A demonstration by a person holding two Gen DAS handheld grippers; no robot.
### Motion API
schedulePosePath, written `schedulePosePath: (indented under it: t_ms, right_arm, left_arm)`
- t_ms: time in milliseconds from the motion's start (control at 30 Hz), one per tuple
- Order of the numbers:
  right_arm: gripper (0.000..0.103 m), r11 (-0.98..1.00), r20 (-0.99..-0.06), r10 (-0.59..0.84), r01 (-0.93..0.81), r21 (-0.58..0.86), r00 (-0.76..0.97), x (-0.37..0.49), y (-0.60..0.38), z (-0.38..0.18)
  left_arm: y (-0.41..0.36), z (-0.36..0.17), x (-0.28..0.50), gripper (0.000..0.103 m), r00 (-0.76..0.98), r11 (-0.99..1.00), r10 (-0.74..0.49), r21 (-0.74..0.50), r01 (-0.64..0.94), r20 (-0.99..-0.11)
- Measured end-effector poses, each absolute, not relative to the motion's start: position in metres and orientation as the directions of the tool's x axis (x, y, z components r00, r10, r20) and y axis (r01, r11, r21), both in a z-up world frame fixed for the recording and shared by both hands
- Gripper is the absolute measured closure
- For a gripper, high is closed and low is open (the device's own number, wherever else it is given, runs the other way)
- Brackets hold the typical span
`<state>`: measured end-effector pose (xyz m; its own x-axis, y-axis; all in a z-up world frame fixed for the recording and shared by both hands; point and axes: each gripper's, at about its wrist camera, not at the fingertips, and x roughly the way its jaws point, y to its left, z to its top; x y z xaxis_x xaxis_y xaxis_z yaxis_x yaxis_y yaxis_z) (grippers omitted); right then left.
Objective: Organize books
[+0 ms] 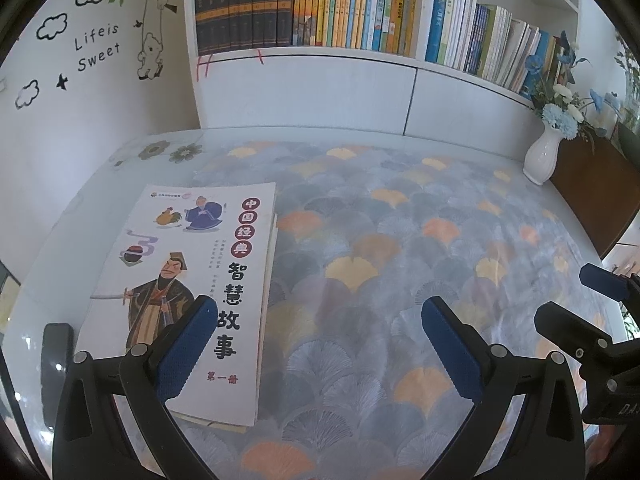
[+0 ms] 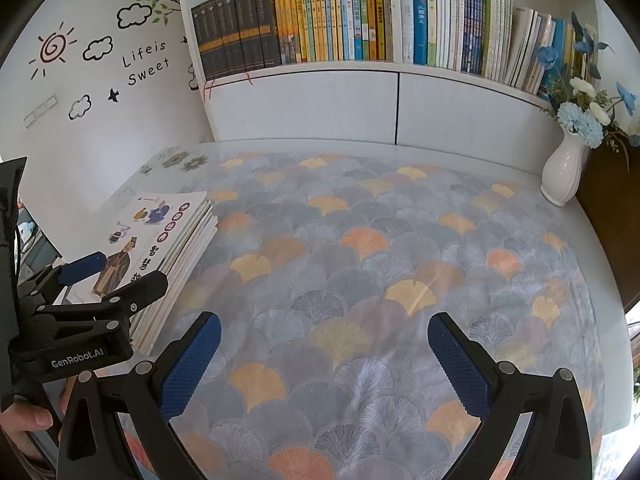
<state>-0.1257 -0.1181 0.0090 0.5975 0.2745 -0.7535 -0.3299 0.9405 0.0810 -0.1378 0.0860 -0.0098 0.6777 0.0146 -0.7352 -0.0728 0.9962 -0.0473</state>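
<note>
Plainly, stack: pile of thin picture books (image 2: pixel 176 248) lying flat at the left edge of the worktop (image 1: pixel 400 240), spines roughly squared, illustrated white cover (image 1: pixel 188 280) on top.
Shelf: bookcase (image 1: pixel 312 56) behind the worktop, both visible compartments packed with upright books (image 1: pixel 352 4); no clear gap to be seen from here.
Left claw (image 1: pixel 316 344): released, jaws wide, nothing between them; left blue pad (image 1: pixel 184 352) hanging over the lower part of the top cover, right pad over bare patterned cloth.
Right claw (image 2: pixel 324 364): released too, spread wide and empty over the cloth, just right of the stack and apart from it.
Stage: fits either a pile just squared and let go, or a pile about to be taken up for shelving; not settled by these views.
If gripping: better to come in low from the open page edge, one jaw under and one over, so the thin books do not fan out or slide.
Risk: glossy covers, likely slippery; top copy may skate off.
Nearby: white vase of blue flowers (image 2: pixel 564 168) at the far right corner, well apart from both claws.
</note>
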Motion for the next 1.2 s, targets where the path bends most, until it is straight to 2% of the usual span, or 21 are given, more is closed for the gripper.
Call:
schedulePosePath:
  t_ms: [467, 1200]
  right_arm:
    - [0.0, 0.944, -0.752, 0.274, -0.316, 0.092, 0.6, -0.123, -0.121, 0.008]
    - [0.0, 0.944, -0.744, 0.277, -0.317, 0.092, 0.608, -0.128, -0.121, 0.011]
  left_arm:
    - [0.086, -0.011, -0.134, 0.001, 0.674, 0.996, 0.002, -0.057, -0.066, -0.739]
    - [0.074, -0.005, -0.138, 0.001, 0.697, 0.998, 0.053, 0.007, -0.069, -0.716]
